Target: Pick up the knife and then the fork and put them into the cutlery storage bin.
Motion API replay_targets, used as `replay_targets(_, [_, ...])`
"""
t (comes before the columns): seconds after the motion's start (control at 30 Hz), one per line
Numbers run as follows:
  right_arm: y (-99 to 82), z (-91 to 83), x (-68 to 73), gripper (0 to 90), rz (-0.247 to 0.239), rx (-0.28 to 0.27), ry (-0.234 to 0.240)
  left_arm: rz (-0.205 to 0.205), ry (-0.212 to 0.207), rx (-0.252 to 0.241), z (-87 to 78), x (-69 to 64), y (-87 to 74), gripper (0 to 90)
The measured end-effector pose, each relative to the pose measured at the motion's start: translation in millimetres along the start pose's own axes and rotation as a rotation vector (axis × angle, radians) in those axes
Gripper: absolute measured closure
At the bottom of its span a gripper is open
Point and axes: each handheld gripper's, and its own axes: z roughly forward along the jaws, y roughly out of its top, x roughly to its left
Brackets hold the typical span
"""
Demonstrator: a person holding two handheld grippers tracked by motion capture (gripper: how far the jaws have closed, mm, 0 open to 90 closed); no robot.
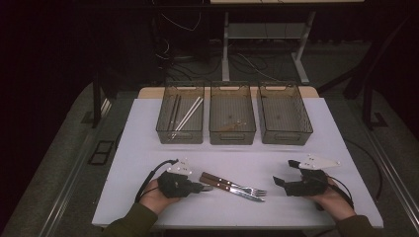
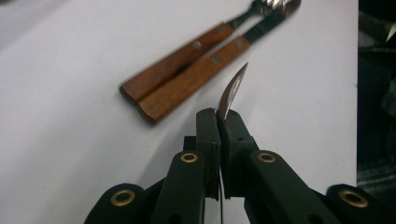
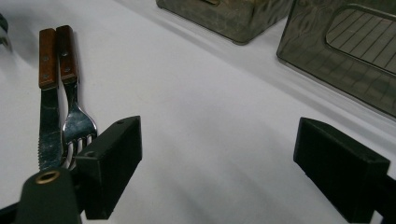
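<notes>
So the left gripper (image 2: pixel 219 114) is clamped tight on a thin curved piece of shiny metal (image 2: pixel 232 89), looks like the edge of a spoon or some blade, can't tell which. It pokes up between the pads, just beside the wooden handles of the knife (image 2: pixel 187 88) and fork (image 2: pixel 175 63), which lie side by side, touching, on the white table (image 1: pixel 148 148) between both hands. The right gripper (image 1: pixel 282 181) sits on the table with its jaws spread wide, nothing between them, tips near the fork's tines. 3 mesh bins (image 1: pixel 232 136) line the far edge; the left one holds chopsticks (image 1: pixel 188 114).
</notes>
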Motion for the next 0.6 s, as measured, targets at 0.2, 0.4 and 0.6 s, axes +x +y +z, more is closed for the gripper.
replay_targets(0.2, [0.5,-1.2,0.1,15.4,0.001,-0.004,-0.002,-0.021,0.027,-0.035,-3.0,4.0,12.5,87.4])
replay_targets(0.4, [1.6,-2.9,0.0,15.4,0.005,-0.02,-0.01,-0.036,0.054,-0.038,0.2,10.5,29.5,87.4])
replay_targets(0.6, [2.4,-4.3,-0.4,15.4,0.011,-0.031,-0.003,-0.044,0.06,-0.064,2.7,17.6,44.8,87.4])
